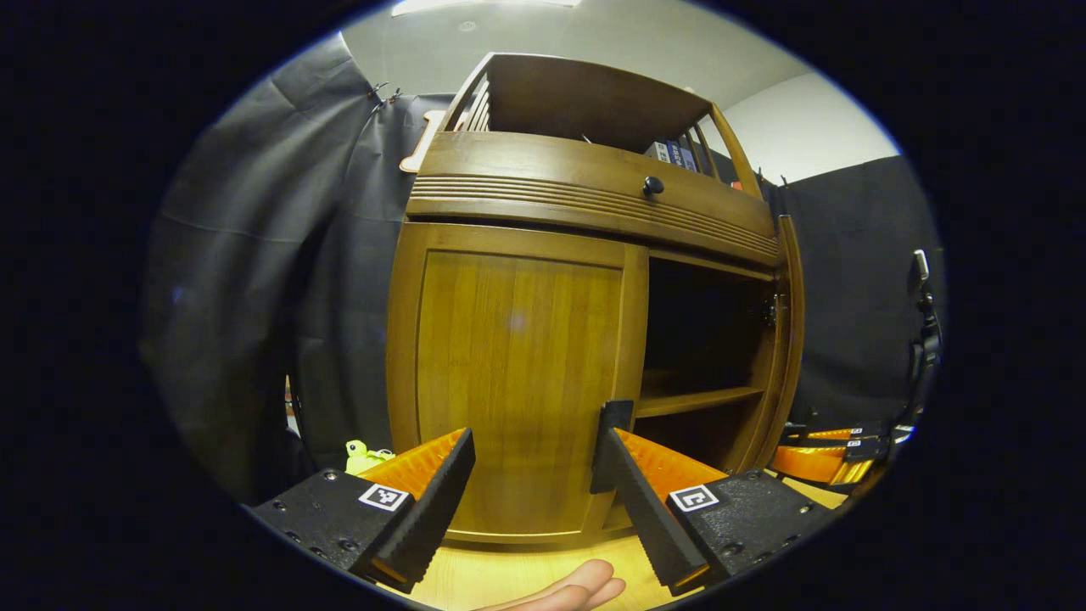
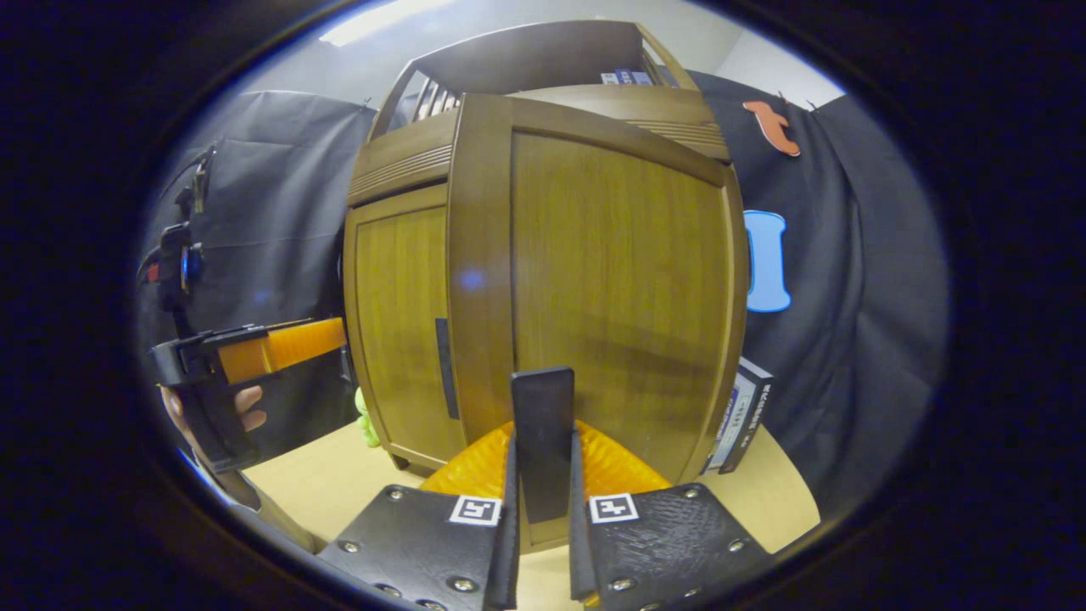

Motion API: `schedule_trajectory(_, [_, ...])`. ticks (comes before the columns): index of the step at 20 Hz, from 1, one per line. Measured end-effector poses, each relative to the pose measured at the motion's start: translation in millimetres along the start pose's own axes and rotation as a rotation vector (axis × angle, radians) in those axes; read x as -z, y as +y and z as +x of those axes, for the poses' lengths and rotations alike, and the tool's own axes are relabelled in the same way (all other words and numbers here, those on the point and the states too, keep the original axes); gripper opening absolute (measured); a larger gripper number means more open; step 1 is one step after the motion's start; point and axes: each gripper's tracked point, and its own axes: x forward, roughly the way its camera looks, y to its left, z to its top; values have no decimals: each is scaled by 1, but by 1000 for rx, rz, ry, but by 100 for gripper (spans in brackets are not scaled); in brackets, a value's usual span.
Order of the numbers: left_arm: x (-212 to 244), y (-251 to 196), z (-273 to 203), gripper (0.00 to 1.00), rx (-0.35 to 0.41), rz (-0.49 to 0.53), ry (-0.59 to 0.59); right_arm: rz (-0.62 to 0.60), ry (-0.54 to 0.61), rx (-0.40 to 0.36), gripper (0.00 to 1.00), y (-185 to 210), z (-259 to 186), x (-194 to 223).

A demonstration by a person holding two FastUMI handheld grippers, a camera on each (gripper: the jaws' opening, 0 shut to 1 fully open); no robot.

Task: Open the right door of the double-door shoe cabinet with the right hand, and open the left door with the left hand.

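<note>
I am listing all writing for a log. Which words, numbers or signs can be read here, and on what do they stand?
None can be read.
Boxes on the top shelf of the cabinet: print too small.
Box leaning beside the cabinet: print blurred.
Square tags: patterns, no letters.

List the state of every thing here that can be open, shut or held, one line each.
Right wooden cabinet door: swung open, its dark handle clamped between the fingers.
Left wooden cabinet door: shut.
Wooden drawer with a round black knob: shut.
Right gripper: shut on the handle.
Left gripper: open, near the left door's handle, not gripping.
</note>
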Motion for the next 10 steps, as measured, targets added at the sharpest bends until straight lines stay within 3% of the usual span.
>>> schedule_trajectory(10, [10, -28, 3, 96, 53, 50, 16, 30, -10, 77, 23, -25, -37, -10])
